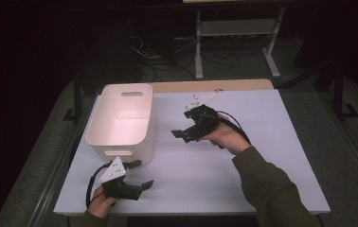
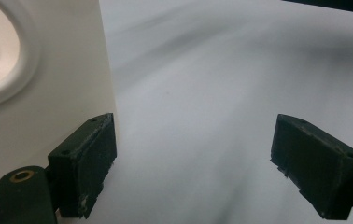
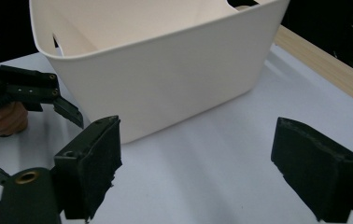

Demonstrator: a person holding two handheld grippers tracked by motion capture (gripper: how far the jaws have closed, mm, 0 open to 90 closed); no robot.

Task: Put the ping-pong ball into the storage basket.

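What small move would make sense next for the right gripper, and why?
Probably easing the right gripper on toward the side wall of the white bin. Its jaws stand open with nothing between them, they already face that wall across bare table, and the left gripper waits open by the bin's near corner.

White bin (image 1: 120, 120) blocks table's (image 1: 243, 179) left-rear; free room to its right & in front.

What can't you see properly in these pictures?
- Bottom of the white bin: in the right gripper view its near wall hides the floor inside.
- Left gripper view: the bin's top is cut off by the picture's edge.
- Room behind the table: too dark in the high view.
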